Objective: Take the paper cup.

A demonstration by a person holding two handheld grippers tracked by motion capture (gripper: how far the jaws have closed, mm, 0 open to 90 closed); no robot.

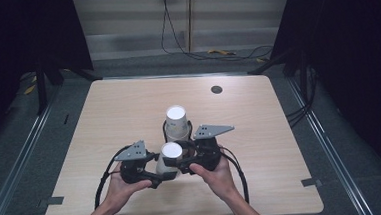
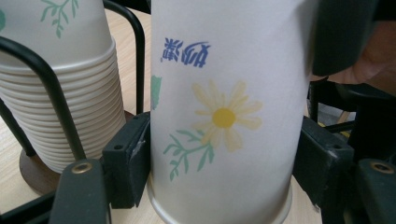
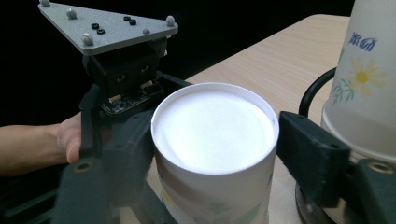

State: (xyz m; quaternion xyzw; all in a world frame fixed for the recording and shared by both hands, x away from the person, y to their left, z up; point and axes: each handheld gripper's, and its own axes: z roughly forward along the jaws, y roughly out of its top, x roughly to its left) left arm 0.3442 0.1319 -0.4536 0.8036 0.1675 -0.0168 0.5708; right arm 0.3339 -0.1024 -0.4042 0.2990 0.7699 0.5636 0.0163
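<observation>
A white paper cup [image 1: 170,153] with a yellow flower print stands upside down on the table [image 1: 123,106], between both hand-held grippers. My left gripper [image 1: 163,175] is shut on it: in the left gripper view both black pads [image 2: 131,158] press the cup [image 2: 224,93] low on its wall. My right gripper [image 1: 176,161] reaches in from the right at the cup's upturned base [image 3: 215,130]. Its jaws stand open around the cup, with a small gap beside the right pad [image 3: 310,154]. Right behind the cup, a stack of matching cups [image 1: 176,119] sits in a black wire holder [image 2: 136,51].
The holder's round wooden base [image 2: 30,173] rests on the table close to the held cup. The left gripper's grey three-cornered plate [image 3: 107,25] and a hand [image 3: 70,135] lie across from my right gripper. A dark round hole [image 1: 216,89] marks the far right of the tabletop.
</observation>
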